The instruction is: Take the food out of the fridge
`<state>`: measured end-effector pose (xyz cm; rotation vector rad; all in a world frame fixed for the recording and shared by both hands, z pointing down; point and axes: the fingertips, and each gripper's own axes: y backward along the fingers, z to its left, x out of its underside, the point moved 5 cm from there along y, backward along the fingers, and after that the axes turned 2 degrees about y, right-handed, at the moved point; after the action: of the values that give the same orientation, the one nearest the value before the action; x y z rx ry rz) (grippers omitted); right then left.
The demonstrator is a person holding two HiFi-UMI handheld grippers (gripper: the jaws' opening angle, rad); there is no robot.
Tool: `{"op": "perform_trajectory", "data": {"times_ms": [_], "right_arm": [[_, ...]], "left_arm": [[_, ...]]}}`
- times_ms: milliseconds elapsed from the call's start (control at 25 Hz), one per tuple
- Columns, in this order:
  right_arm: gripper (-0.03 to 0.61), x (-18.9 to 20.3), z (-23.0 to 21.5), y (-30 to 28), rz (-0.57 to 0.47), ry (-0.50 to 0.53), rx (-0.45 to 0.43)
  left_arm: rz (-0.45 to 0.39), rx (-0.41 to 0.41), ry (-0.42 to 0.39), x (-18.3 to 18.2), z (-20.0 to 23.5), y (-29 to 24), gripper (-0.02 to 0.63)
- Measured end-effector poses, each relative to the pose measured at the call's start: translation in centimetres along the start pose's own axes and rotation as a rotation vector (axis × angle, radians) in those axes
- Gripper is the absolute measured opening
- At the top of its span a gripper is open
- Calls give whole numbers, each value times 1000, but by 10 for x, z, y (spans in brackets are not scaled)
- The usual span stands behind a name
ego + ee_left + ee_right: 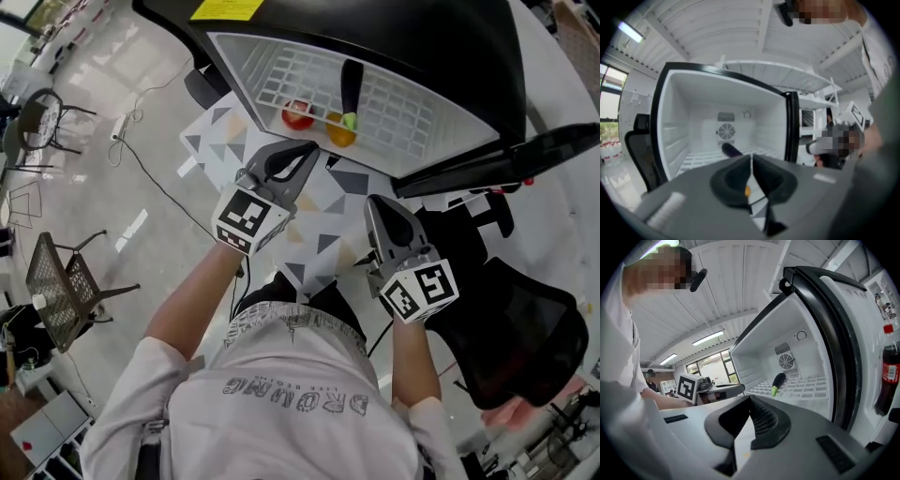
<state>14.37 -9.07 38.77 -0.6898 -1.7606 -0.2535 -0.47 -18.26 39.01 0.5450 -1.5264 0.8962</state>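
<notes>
Shirt (291,394): our white shirt, facing the fridge (422,37)
Left gripper (309,150): we hold it clenched and empty, jaw tips meeting, just outside the fridge's open front
Right gripper (375,204): also closed on nothing, farther out from the fridge than the left
Eggplant (351,89): lying on the fridge's wire shelf (412,112)
Red fruit (298,114): at the shelf's front edge
Orange fruit (340,131): beside it, just by the eggplant's green end
Bottle (887,376): we see it upright in the fridge door

The eggplant (351,84) lies on your fridge's (450,47) shelf (412,112). The tomato (298,114) and orange (340,131) sit nearer you, tomato on the left.
</notes>
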Motion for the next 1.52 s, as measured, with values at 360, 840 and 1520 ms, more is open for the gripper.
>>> {"op": "perform_trajectory", "data": {"times_ms": [360, 840, 1520], "right_arm": [[0, 9, -29, 7, 15, -25, -59], [0, 21, -46, 8, 43, -51, -94], [0, 40, -52, 10, 69, -89, -110]], "left_arm": [[58, -71, 11, -1, 5, -48, 90], [137, -142, 17, -4, 15, -95, 202], [282, -218, -1, 9, 22, -127, 219]]}}
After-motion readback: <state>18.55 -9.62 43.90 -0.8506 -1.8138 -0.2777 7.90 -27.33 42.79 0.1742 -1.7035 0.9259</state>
